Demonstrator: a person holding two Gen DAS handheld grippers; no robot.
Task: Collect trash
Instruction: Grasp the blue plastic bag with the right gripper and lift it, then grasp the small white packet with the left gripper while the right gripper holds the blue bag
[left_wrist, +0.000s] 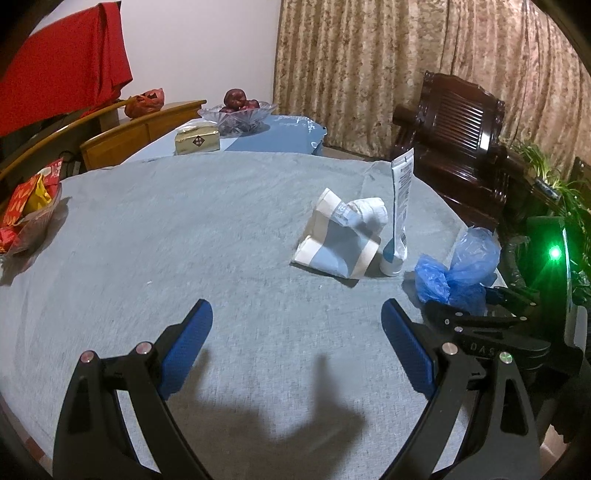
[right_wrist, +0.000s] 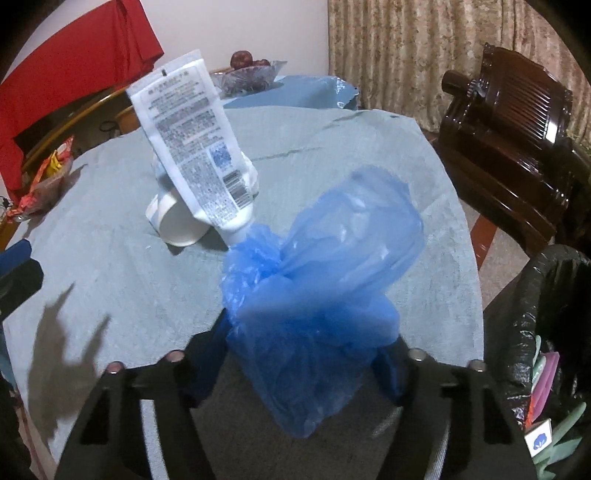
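Note:
My right gripper (right_wrist: 306, 332) is shut on a crumpled blue plastic bag (right_wrist: 325, 266) and holds it above the table's right edge; the bag also shows in the left wrist view (left_wrist: 458, 269). A white tube (left_wrist: 400, 210) stands cap-down just behind the bag, also seen in the right wrist view (right_wrist: 195, 147). A crumpled white and blue paper package (left_wrist: 343, 236) lies left of the tube. My left gripper (left_wrist: 295, 328) is open and empty above the grey tablecloth (left_wrist: 184, 240), in front of these items.
A bin lined with a black bag (right_wrist: 546, 314) holding trash stands right of the table. A dark wooden chair (left_wrist: 461, 140) is beyond. A snack dish (left_wrist: 29, 214) sits at the table's left; a gold box (left_wrist: 197, 140) and fruit bowl (left_wrist: 236, 114) sit on the far table.

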